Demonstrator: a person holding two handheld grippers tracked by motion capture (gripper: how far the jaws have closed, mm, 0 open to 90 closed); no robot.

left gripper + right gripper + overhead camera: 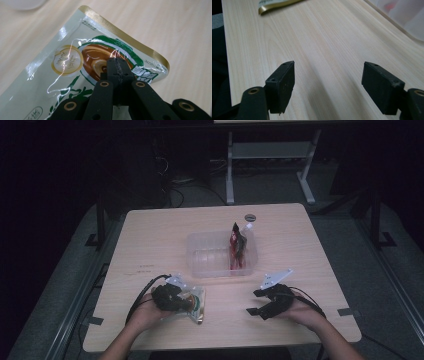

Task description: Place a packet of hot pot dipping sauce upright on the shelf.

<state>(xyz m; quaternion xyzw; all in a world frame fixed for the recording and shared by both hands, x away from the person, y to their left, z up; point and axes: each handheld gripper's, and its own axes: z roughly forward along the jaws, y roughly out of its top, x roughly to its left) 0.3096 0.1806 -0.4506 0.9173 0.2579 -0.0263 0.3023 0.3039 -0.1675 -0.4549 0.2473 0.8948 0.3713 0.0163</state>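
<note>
A glossy white and green food pouch (197,305) with a gold edge lies flat near the table's front left. My left gripper (189,303) is over it, held in a hand. In the left gripper view the pouch (67,62) spreads under the left gripper (117,63), whose jaws are shut together with their tips over the brown bowl picture; nothing shows between them. My right gripper (252,302) rests in a hand at the front right, open over bare wood, its jaws wide apart in the right gripper view (328,82). The pouch's gold corner (274,4) peeks in far off.
A clear plastic tub (194,265) sits mid-table with a dark red packet (237,247) standing at its right end; its wall (404,17) shows in the right gripper view. A small round dark disc (250,217) lies at the table's (150,235) far edge.
</note>
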